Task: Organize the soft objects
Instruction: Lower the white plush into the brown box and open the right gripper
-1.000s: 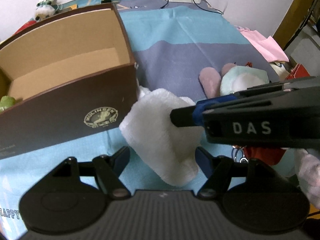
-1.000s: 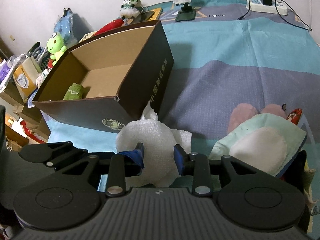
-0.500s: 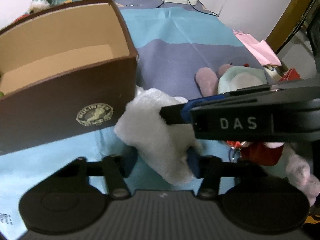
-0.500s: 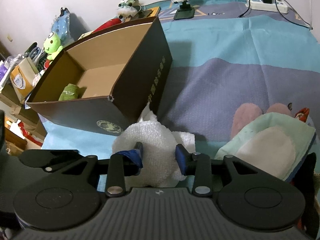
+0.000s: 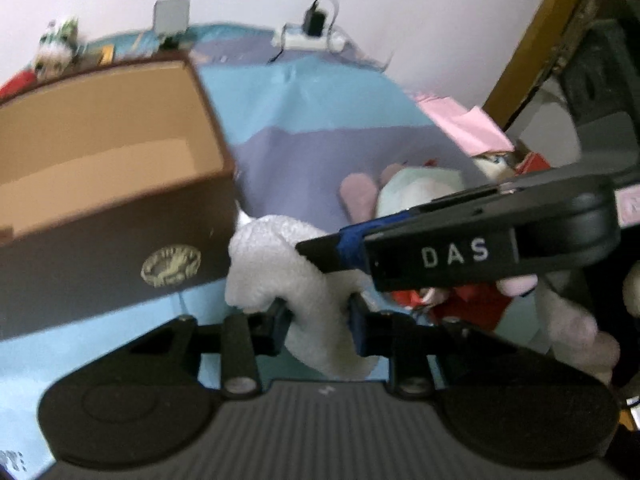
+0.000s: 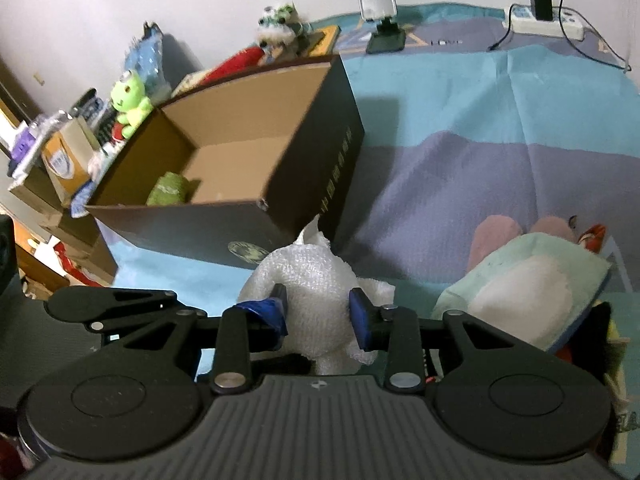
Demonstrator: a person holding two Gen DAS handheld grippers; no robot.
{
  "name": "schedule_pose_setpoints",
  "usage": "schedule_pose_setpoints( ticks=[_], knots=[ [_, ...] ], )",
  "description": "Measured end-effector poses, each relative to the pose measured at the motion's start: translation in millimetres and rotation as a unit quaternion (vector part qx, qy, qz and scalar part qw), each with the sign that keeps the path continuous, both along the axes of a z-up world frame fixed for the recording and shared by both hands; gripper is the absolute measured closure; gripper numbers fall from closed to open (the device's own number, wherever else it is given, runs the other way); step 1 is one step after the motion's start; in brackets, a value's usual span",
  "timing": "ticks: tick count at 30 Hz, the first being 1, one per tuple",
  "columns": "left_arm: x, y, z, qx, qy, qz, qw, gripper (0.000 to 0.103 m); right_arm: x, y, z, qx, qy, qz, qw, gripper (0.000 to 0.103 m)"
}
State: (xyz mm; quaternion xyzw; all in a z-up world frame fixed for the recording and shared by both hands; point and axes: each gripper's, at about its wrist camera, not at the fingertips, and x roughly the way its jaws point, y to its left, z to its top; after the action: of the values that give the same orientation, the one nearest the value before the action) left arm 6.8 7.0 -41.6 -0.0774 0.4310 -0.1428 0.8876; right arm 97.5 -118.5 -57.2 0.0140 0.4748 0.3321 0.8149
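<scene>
A fluffy white soft toy (image 5: 276,264) hangs between both grippers beside the brown cardboard box (image 5: 100,236). My left gripper (image 5: 318,326) is shut on its lower part. My right gripper (image 6: 320,316) is shut on the same white toy (image 6: 312,276), and its finger crosses the left wrist view (image 5: 460,248). The box (image 6: 320,168) stands open with a green plush (image 6: 168,188) in its near left corner. A mint, white and pink plush (image 6: 528,288) lies on the bedsheet to the right.
The blue and purple bedsheet (image 6: 460,160) covers the surface. A power strip with charger (image 6: 544,20) and a phone stand (image 6: 380,12) sit at the far edge. Toys and boxes (image 6: 128,100) crowd the left. Red and pink plush items (image 5: 560,312) lie at the right.
My left gripper has closed on the white toy and both grippers have lifted it a little. The view has tilted up towards the wall.
</scene>
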Motion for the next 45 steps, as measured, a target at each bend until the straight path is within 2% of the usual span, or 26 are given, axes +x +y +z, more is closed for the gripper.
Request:
schedule_pose_setpoints(
  ticks=[4, 8, 12, 17, 23, 28, 31, 37, 45],
  knots=[
    [-5, 0, 20, -0.011, -0.025, -0.021, 0.9994, 0.080, -6, -9, 18, 0.017, -0.009, -0.014, 1.000, 0.086],
    [-7, -2, 48, -0.024, -0.063, -0.044, 0.9968, 0.080, -11, -23, 42, 0.043, -0.031, -0.034, 0.998, 0.086],
    [-5, -1, 76, -0.021, -0.107, -0.057, 0.9924, 0.080, -8, -28, 65, 0.078, -0.057, -0.053, 0.994, 0.086],
    [4, 23, 108, -0.014, -0.155, -0.043, 0.9869, 0.080, 6, -11, 84, 0.128, -0.100, -0.057, 0.985, 0.086],
    [17, 72, 123, 0.017, -0.179, -0.003, 0.9837, 0.080, 32, 40, 87, 0.163, -0.113, -0.031, 0.980, 0.086],
    [31, 122, 114, 0.033, -0.158, 0.032, 0.9863, 0.080, 54, 94, 72, 0.160, -0.097, -0.005, 0.982, 0.086],
    [45, 148, 100, 0.056, -0.138, 0.046, 0.9877, 0.080, 66, 126, 56, 0.147, -0.078, 0.008, 0.986, 0.086],
    [64, 193, 70, 0.079, -0.095, 0.073, 0.9897, 0.080, 87, 176, 30, 0.124, -0.033, 0.016, 0.992, 0.086],
    [94, 238, 35, 0.117, -0.037, 0.108, 0.9866, 0.079, 99, 230, 2, 0.073, -0.030, 0.019, 0.997, 0.086]
  ],
)
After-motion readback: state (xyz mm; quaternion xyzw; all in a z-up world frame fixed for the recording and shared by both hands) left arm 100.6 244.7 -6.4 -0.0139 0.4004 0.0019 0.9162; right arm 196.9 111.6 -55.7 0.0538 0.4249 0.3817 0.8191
